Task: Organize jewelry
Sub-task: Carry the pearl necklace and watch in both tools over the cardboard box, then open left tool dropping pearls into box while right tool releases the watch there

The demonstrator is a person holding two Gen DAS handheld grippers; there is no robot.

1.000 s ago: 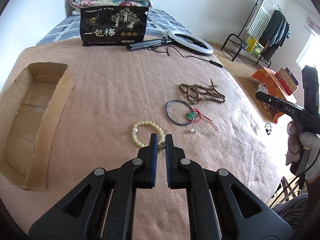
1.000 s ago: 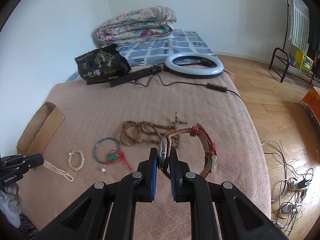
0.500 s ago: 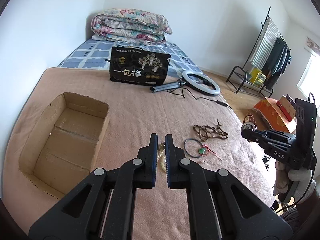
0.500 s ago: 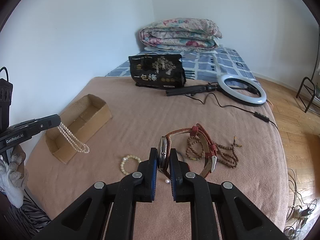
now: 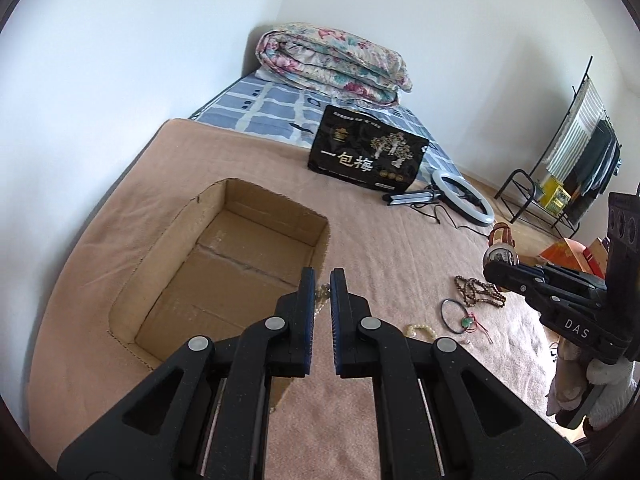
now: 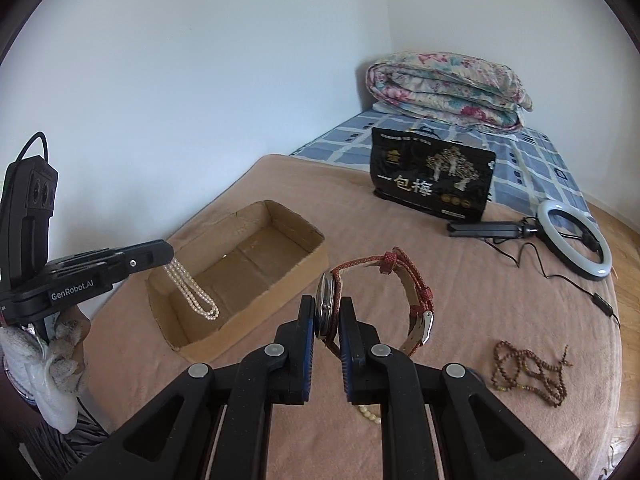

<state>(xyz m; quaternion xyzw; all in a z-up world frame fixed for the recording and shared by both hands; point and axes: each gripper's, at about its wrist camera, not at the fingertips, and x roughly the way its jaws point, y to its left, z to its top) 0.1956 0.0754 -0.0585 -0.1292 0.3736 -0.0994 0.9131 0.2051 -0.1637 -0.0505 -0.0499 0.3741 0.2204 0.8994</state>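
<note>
My left gripper (image 5: 322,276) is shut on a white pearl necklace (image 6: 194,294), which hangs over the near end of the open cardboard box (image 6: 280,276); the box also shows in the left wrist view (image 5: 256,200). My right gripper (image 6: 326,304) is shut on a wristwatch (image 6: 326,300) with a red strap (image 6: 416,284), held above the blanket to the right of the box. On the blanket lie a brown bead string (image 6: 532,372), a blue bangle (image 5: 454,310) with a green pendant (image 5: 465,322), and a cream bead bracelet (image 5: 420,330).
The bed carries a pink blanket (image 5: 380,232). A black printed bag (image 6: 432,176), a ring light (image 6: 574,240) with its cable and a folded floral quilt (image 6: 448,88) lie farther back. A clothes rack (image 5: 576,160) stands on the wooden floor at the right.
Both grippers have swung left toward the cardboard box. The pearl necklace now hangs over the box's near end, and the watch has come closer to the box's right side.
</note>
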